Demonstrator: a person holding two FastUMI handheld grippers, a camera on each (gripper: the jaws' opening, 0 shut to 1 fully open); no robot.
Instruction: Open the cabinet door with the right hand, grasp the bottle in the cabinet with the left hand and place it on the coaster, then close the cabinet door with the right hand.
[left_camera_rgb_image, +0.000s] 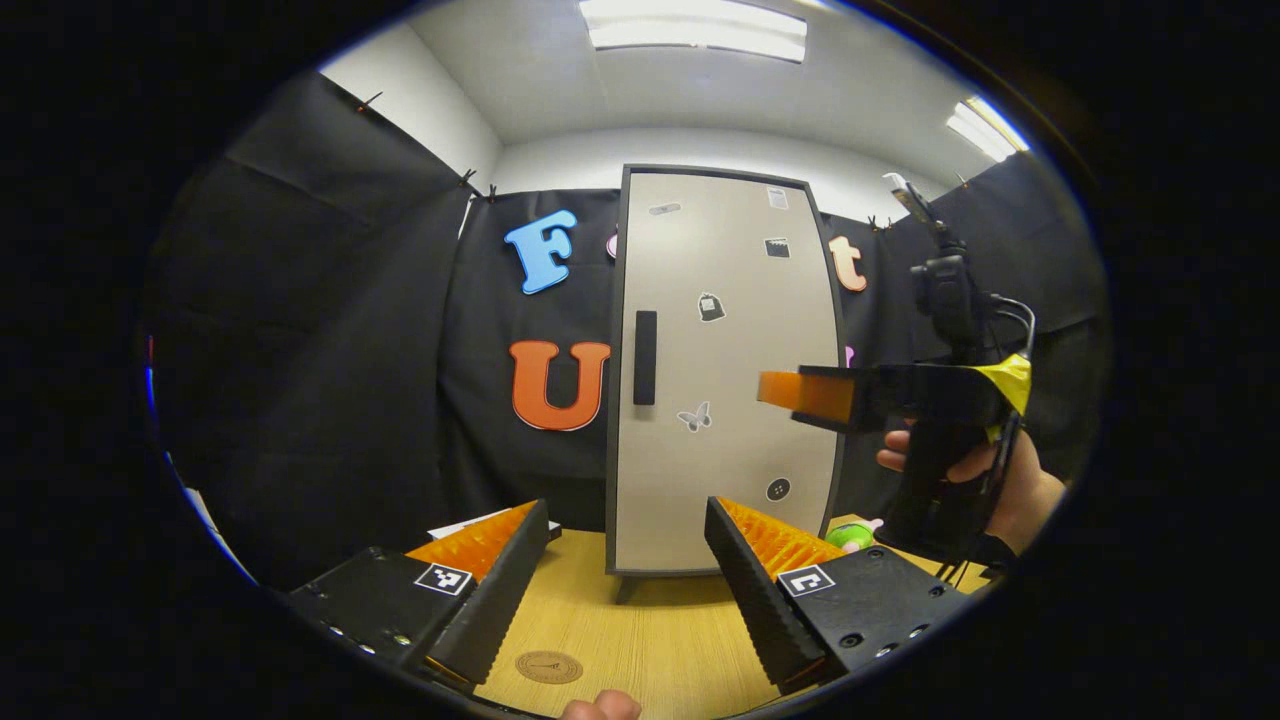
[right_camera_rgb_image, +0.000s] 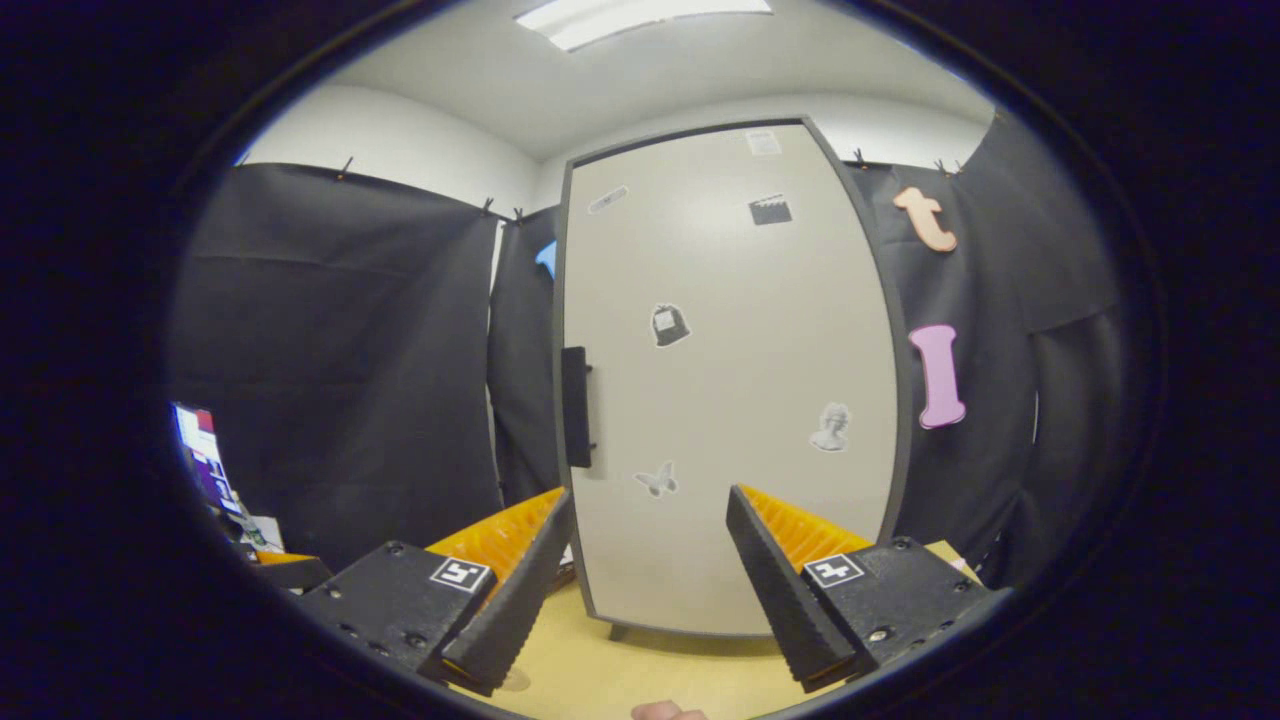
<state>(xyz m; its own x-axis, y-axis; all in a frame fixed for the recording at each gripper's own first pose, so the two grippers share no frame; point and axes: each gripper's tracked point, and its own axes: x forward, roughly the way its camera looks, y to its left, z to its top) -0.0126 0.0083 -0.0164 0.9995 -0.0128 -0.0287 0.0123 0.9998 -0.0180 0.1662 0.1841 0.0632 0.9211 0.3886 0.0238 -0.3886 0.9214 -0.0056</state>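
We find the cabinet door (left_camera_rgb_image: 725, 375) closed, its handle (left_camera_rgb_image: 645, 357) untouched. The coaster (left_camera_rgb_image: 548, 667) lies on the table (left_camera_rgb_image: 660, 640) before the cabinet. Left gripper (left_camera_rgb_image: 628, 585) and right gripper (right_camera_rgb_image: 648, 580) face the cabinet, jaws spread, empty.

bright, even | ceiling panels (left_camera_rgb_image: 693, 30) glare – sharp focus | edges bend – fisheye

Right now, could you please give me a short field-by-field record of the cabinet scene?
cabinet door: shut
handle: on door's left edge, untouched
left gripper: open, empty, facing the door
right gripper: open, empty, near the door, short of the handle
coaster: on the table, bare, by the left gripper
bottle: unseen, door shut
task stage: door not yet opened
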